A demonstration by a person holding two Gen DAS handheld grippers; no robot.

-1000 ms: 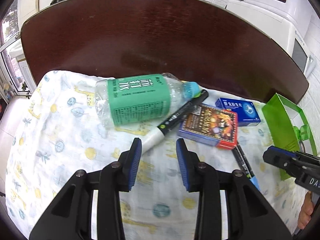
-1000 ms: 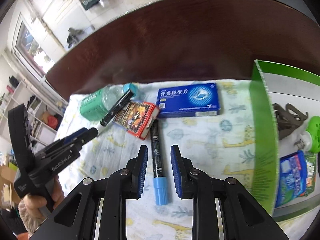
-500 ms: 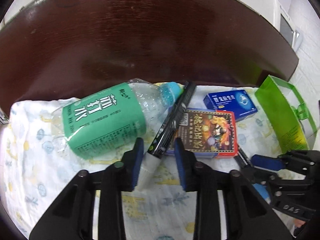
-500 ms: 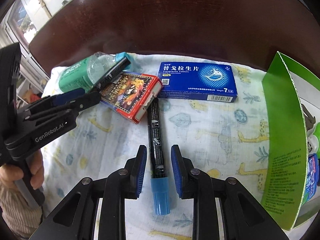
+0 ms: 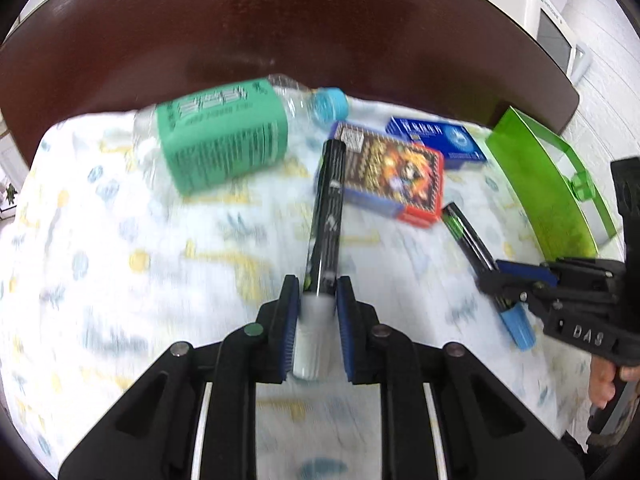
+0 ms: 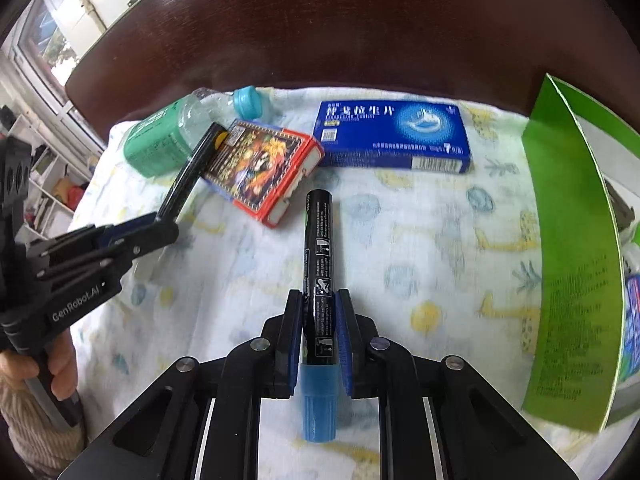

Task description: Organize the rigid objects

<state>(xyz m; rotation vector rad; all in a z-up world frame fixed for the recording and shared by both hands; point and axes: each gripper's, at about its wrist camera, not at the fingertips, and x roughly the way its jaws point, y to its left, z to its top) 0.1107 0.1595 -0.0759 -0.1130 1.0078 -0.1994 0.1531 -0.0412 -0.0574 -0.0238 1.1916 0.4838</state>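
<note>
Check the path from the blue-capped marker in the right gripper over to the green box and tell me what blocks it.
Nothing visible does. The right gripper is shut on the blue-capped marker, and only bare cloth lies between it and the green box. The blue carton and card box lie farther back.

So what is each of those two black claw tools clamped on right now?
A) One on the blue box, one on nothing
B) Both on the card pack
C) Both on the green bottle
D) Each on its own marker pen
D: the left gripper pinches the white-capped marker, and the right gripper pinches the blue-capped marker.
</note>
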